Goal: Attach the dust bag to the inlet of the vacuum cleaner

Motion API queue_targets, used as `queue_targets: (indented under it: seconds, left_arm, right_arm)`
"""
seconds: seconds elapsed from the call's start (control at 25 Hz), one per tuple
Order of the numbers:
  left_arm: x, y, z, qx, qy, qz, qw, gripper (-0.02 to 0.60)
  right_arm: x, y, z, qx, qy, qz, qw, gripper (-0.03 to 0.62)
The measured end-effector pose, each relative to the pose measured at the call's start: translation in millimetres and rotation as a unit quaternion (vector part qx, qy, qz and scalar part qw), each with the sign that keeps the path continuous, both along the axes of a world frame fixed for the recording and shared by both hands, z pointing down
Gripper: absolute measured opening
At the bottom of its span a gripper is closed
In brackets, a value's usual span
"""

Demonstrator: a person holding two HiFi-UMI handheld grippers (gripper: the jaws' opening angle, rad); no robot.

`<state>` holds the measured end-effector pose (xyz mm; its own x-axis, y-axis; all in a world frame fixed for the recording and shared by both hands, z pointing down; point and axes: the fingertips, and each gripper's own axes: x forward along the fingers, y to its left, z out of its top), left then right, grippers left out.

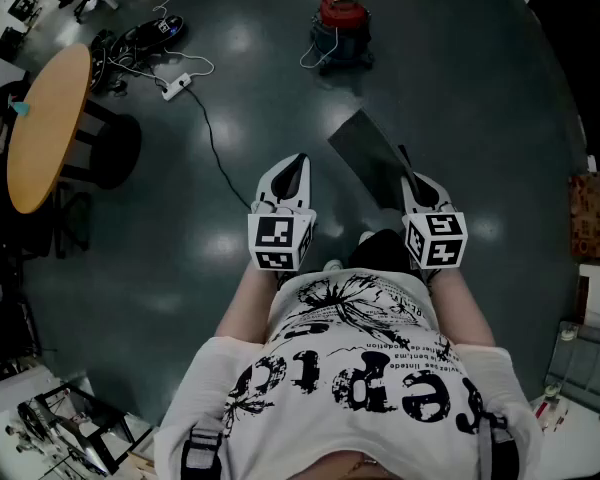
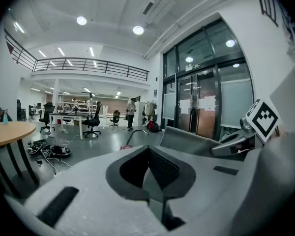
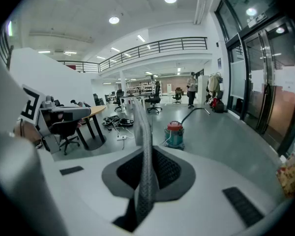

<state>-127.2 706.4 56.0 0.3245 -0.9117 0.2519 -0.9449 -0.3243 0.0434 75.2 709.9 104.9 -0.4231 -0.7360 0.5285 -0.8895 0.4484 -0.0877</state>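
The vacuum cleaner (image 1: 340, 26), red on top with a blue-green drum, stands on the dark floor well ahead of me; it also shows in the right gripper view (image 3: 175, 134) with its hose trailing away. My right gripper (image 1: 406, 171) is shut on the dust bag (image 1: 365, 156), a flat dark grey sheet held above the floor. In the right gripper view the dust bag (image 3: 145, 146) runs edge-on between the jaws. My left gripper (image 1: 296, 163) is shut with nothing in it, level with the right gripper and left of the bag. The left gripper view shows the dust bag (image 2: 187, 139) beside it.
A round wooden table (image 1: 45, 123) with a dark chair stands at the left. A power strip (image 1: 176, 86), cables and dark gear (image 1: 145, 38) lie on the floor left of the vacuum cleaner. A patterned box (image 1: 590, 213) sits at the right edge. Glass doors (image 2: 206, 107) line one wall.
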Motion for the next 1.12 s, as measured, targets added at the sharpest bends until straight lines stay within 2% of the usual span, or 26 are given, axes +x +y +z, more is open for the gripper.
queue_targets:
  seconds: [0.24, 0.4, 0.48, 0.6, 0.76, 0.88, 1.0, 1.12]
  left_arm:
    - [4, -52, 10, -0.013, -0.008, -0.011, 0.9998, 0.002]
    - [17, -106, -3, 0.025, 0.001, -0.02, 0.9995, 0.002]
    - [29, -141, -5, 0.029, -0.008, -0.02, 0.9993, 0.002]
    - [45, -193, -9, 0.038, -0.023, -0.019, 0.9988, 0.002]
    - [52, -272, -22, 0.062, -0.025, -0.041, 0.9969, 0.002]
    - [66, -328, -17, 0.061, -0.019, -0.043, 0.997, 0.002]
    - [76, -363, -10, 0.056, -0.031, -0.038, 0.9972, 0.002]
    - [69, -393, -6, 0.048, -0.027, -0.049, 0.9973, 0.003]
  right_arm:
    - [6, -55, 12, -0.012, -0.03, -0.005, 0.999, 0.025]
    - [20, -122, 16, -0.022, -0.048, -0.014, 0.999, 0.025]
    - [28, -158, 19, -0.028, -0.048, -0.025, 0.998, 0.025]
    - [37, -202, 27, -0.045, -0.034, -0.051, 0.997, 0.025]
    - [46, -267, 32, -0.059, -0.017, -0.081, 0.995, 0.025]
    - [56, -318, 40, -0.063, -0.003, -0.105, 0.992, 0.025]
    - [64, -358, 45, -0.07, 0.012, -0.117, 0.991, 0.025]
    - [66, -392, 48, -0.077, 0.016, -0.119, 0.99, 0.025]
